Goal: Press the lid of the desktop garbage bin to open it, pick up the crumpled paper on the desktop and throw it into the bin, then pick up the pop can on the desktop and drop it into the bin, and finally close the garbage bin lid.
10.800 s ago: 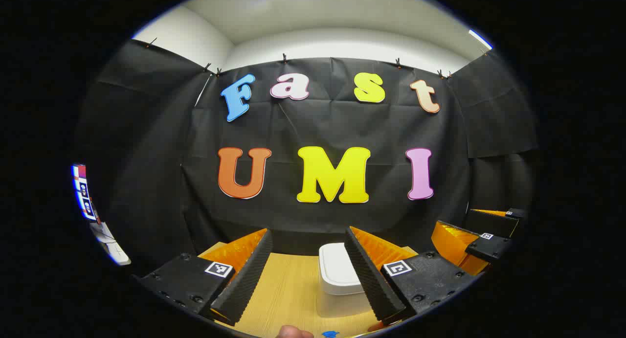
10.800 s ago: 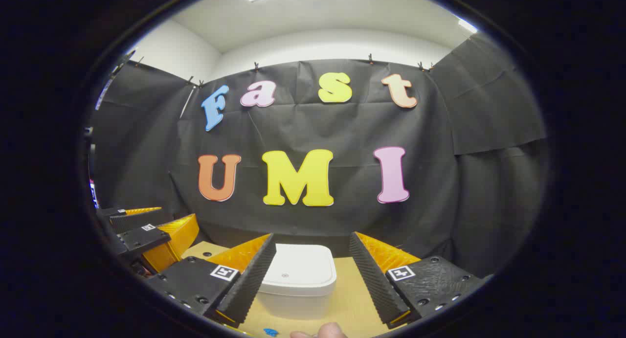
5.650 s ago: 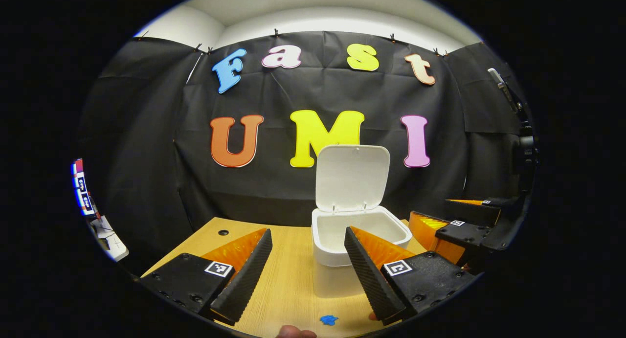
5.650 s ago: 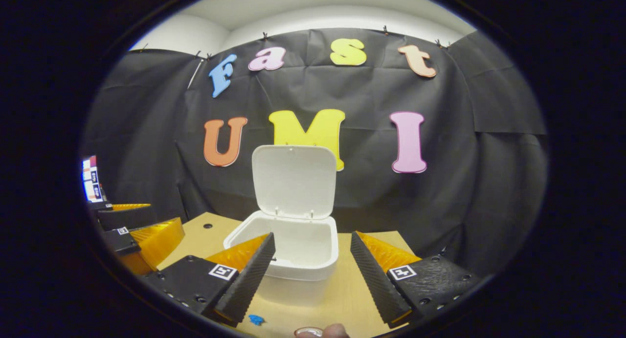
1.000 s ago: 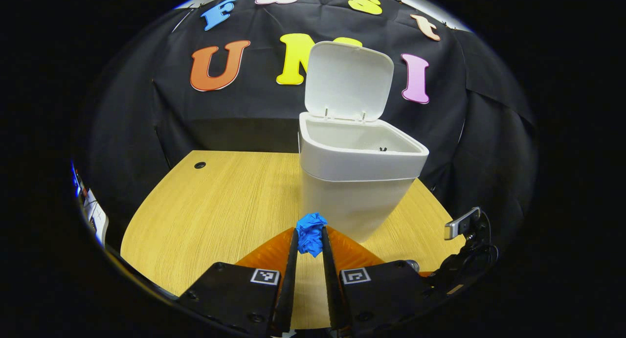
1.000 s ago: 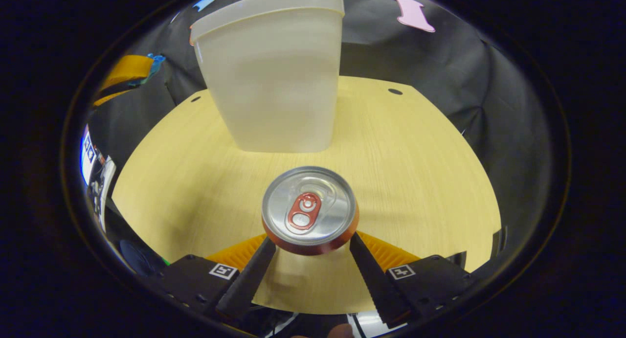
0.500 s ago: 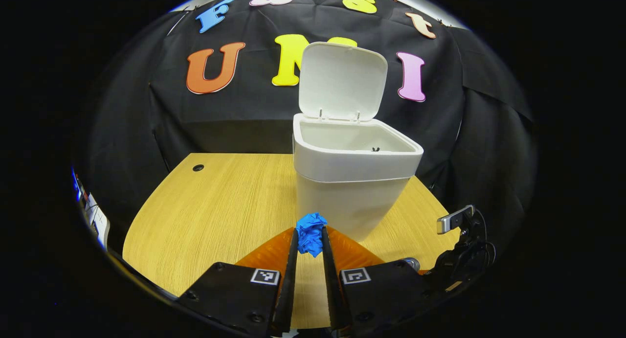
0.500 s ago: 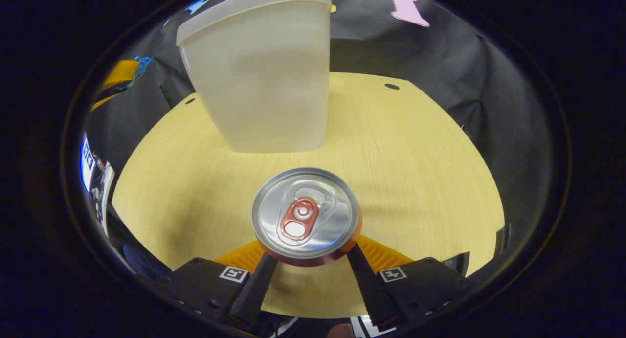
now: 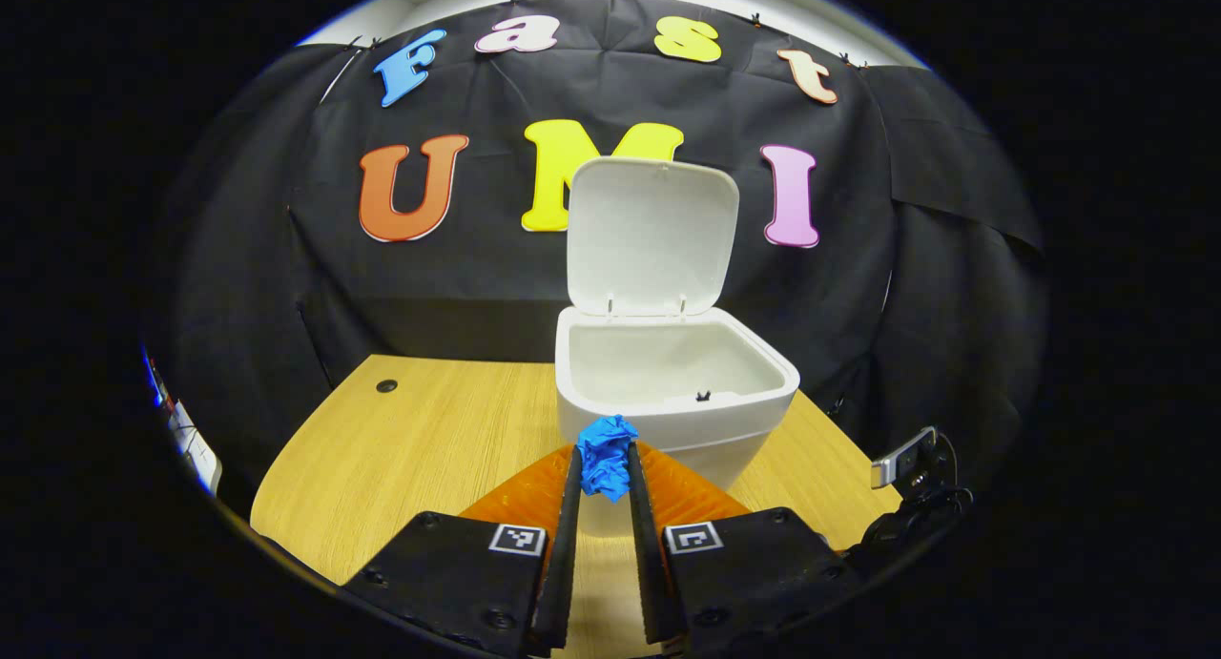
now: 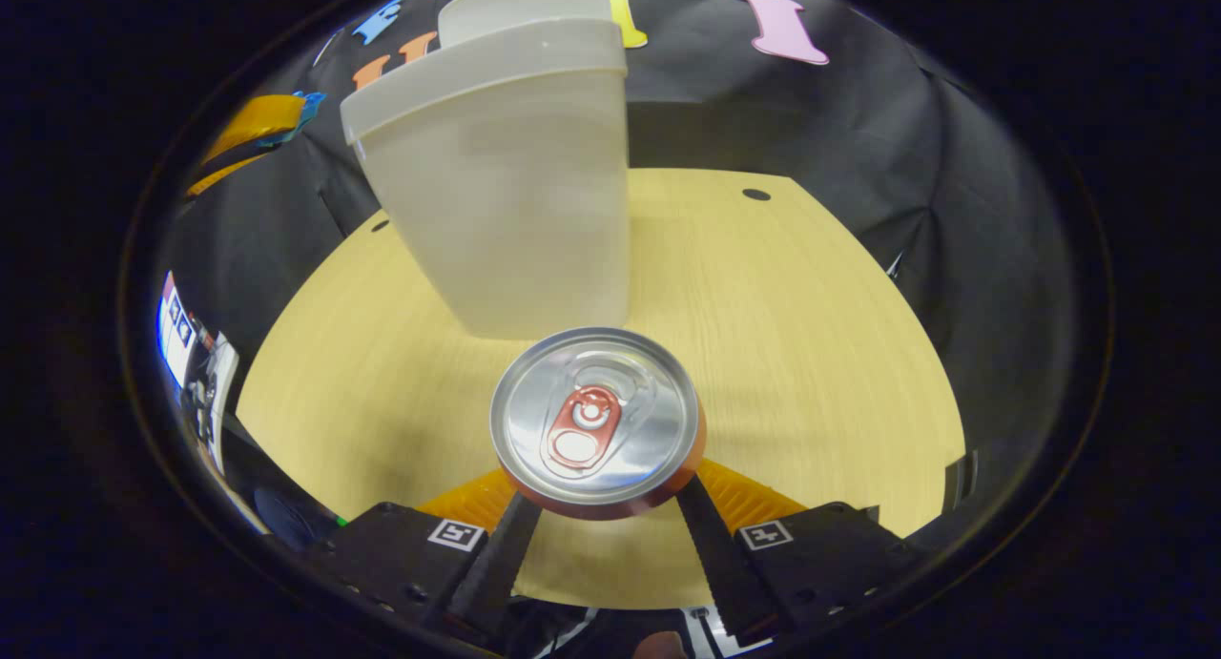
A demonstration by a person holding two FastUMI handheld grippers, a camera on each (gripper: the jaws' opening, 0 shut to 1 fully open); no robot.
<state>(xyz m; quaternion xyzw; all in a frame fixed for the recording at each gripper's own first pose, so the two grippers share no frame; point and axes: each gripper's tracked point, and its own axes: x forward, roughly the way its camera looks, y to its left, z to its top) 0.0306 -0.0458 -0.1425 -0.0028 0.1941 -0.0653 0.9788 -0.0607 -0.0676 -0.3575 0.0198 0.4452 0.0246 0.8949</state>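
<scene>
The crumpled paper [image 9: 605,466], a blue wad, sits pinched between the tips of the left gripper [image 9: 603,478] in the left gripper view, both fingers [image 9: 566,535] pressing on its sides. Straight ahead of those fingers and just beyond the paper stands the white garbage bin [image 9: 673,421] on the wooden desktop [image 9: 429,449]. Its lid [image 9: 651,236] is raised upright at the far edge, and the open mouth faces the gripper. The paper is held above the desktop, near the bin's front rim but not over the opening. Off to the right, low down, a small silvery device with dark cables [image 9: 906,459] sits at the desk's edge.

In the right gripper view, the pop can [image 10: 596,421] stands upright between the fingers of the right gripper [image 10: 603,518], its silver top and red tab facing the camera. Both fingers meet its sides just below the rim, clamping it. Ahead of the can, the garbage bin [image 10: 506,192] rises close by. Far to the left and above, the left gripper [image 10: 250,130] shows with the blue paper [image 10: 307,106] at its tips.
</scene>
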